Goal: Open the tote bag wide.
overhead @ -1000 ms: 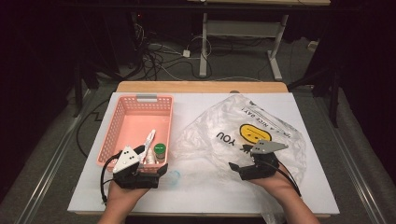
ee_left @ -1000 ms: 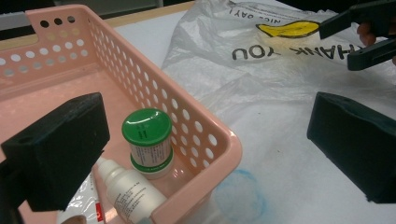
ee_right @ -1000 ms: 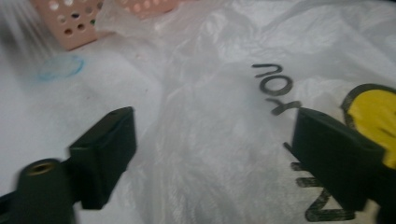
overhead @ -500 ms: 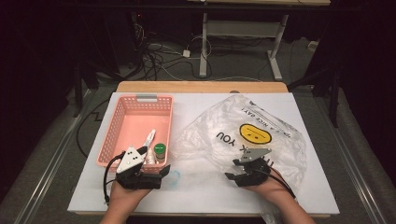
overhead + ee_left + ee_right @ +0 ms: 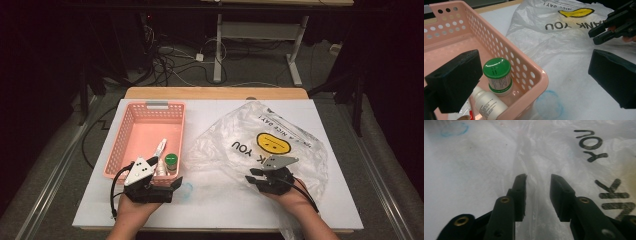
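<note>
Clear plastic bag (image 5: 270,145) lies flat on the white surface (image 5: 345,200), right of the pink basket (image 5: 145,135). Your right gripper (image 5: 537,182) straddles a raised fold; its jaws have just been closing, gap remaining. Your left gripper (image 5: 534,72), jaws spread, hangs over the basket's near corner.

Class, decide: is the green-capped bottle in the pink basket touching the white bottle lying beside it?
Touching. The left gripper view shows the green-capped bottle standing upright with the white bottle lying against its base, no gap between them.
</note>
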A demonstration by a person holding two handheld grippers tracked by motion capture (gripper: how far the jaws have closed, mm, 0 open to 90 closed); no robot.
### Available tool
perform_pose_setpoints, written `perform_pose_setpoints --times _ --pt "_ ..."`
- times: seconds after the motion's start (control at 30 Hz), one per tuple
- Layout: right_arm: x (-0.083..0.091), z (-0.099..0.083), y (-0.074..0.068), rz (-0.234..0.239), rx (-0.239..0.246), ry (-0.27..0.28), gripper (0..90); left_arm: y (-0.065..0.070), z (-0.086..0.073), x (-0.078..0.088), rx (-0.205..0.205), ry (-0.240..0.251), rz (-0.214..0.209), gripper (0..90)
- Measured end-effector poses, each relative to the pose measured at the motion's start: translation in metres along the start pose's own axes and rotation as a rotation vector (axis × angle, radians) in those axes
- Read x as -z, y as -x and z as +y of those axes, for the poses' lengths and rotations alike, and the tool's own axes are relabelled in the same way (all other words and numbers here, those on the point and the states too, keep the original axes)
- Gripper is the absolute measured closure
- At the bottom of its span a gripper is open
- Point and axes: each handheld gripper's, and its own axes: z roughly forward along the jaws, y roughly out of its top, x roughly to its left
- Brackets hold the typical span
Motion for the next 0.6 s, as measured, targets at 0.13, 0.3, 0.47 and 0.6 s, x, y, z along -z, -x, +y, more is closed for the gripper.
perform_pose_setpoints --times 0.13,0.3,0.47,0.6 --pt "0.000 -0.001 0.005 -0.015 -0.015 -0.002 70.3 0.000 0.000 0.000 0.005 0.001 -0.001 0.0" --pt "0.000 -0.002 0.010 -0.014 -0.031 0.000 70.4 -0.002 -0.001 0.000 0.014 0.005 -0.002 0.0" --pt "-0.007 -0.003 -0.002 0.049 0.001 -0.033 60.8 -0.002 -0.001 -0.001 0.018 0.004 -0.005 0.0" --pt "-0.013 -0.002 -0.007 0.040 0.030 -0.070 62.5 -0.001 -0.001 -0.001 0.015 0.004 -0.007 0.0"
